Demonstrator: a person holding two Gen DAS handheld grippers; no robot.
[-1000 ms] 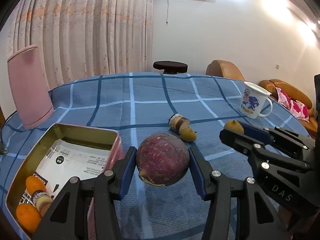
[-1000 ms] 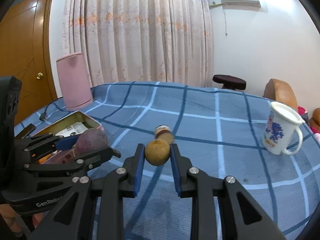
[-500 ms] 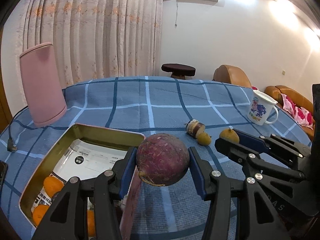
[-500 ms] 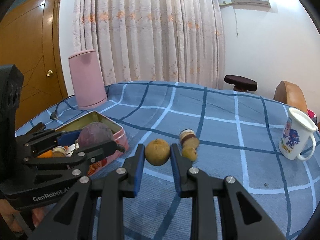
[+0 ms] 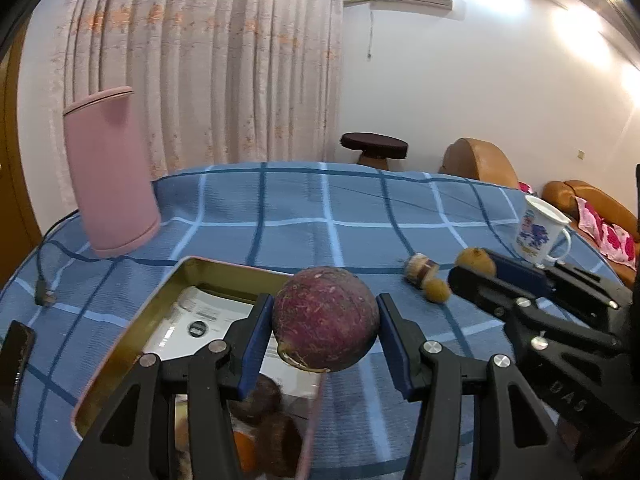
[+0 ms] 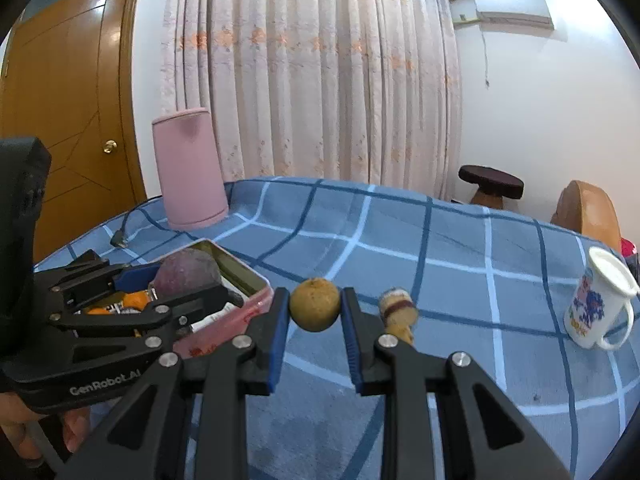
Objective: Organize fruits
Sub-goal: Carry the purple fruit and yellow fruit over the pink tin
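Observation:
My left gripper (image 5: 325, 330) is shut on a round purple fruit (image 5: 326, 324) and holds it above the right rim of a pink metal tin (image 5: 224, 270). The tin holds oranges (image 6: 135, 301), dark brown fruits (image 5: 256, 400) and a printed sheet. My right gripper (image 6: 315, 311) is shut on a small yellow-brown fruit (image 6: 315, 309) held above the tablecloth, right of the tin (image 6: 248, 276). A small yellow fruit (image 5: 437, 290) and a brown-and-white one (image 5: 420, 266) lie on the cloth beyond. The left gripper with its purple fruit (image 6: 186, 272) shows in the right wrist view.
A tall pink container (image 5: 110, 176) stands at the back left with a cable (image 5: 44, 292) beside it. A white printed mug (image 6: 598, 304) stands on the right. The table has a blue checked cloth (image 5: 320, 208). A stool and sofa stand behind.
Both grippers have moved left with their fruits. The purple fruit now hangs over the tin's right rim instead of beside the tin.

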